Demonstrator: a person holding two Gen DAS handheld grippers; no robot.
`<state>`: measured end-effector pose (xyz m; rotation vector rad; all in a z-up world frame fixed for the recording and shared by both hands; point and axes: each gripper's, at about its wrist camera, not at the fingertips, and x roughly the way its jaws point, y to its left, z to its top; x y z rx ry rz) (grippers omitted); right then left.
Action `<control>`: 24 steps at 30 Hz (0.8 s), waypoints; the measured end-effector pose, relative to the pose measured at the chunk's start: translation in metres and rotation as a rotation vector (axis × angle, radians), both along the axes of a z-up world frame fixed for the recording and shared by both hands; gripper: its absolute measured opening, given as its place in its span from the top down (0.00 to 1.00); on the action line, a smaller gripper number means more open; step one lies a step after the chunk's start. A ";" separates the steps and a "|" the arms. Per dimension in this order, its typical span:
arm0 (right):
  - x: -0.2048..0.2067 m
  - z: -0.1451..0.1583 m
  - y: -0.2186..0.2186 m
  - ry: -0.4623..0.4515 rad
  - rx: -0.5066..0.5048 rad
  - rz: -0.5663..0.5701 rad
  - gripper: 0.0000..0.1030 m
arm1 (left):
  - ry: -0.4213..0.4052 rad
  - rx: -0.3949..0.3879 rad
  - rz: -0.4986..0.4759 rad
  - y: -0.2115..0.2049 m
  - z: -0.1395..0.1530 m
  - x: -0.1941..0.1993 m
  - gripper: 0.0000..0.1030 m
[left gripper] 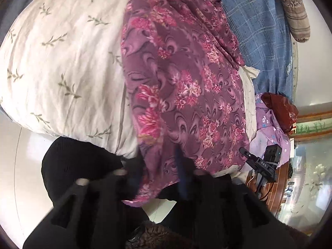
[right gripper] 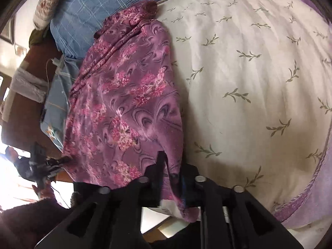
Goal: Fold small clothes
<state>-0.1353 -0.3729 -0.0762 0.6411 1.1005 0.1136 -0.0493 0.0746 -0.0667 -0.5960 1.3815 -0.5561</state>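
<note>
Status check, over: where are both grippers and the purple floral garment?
Left gripper and right gripper each straddle the near hem. Purple floral garment lies long on the cream quilt, partly over the blue plaid bedding. Nothing in the way.

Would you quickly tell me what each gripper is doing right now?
Left gripper: jaws around the hem of the purple floral garment; grip cannot be told.
Right gripper: closed on the garment's edge.

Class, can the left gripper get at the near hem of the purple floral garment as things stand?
Probably yes. The left gripper already has the purple floral garment hem lying between its fingers, with nothing covering that edge on the cream leaf-print quilt.
</note>
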 end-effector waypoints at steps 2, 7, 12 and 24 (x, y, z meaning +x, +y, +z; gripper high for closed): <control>0.001 0.001 0.000 -0.024 0.018 -0.016 0.68 | 0.007 0.001 0.028 0.000 -0.005 0.002 0.47; -0.010 0.024 0.011 -0.125 0.048 0.024 0.98 | -0.052 0.025 -0.024 -0.003 0.015 -0.012 0.95; -0.022 0.023 -0.009 -0.087 0.004 -0.054 0.97 | -0.037 0.361 -0.032 -0.001 0.012 -0.019 0.95; -0.013 0.036 -0.016 -0.043 -0.085 -0.112 0.55 | -0.071 0.158 0.102 0.050 0.023 -0.013 0.42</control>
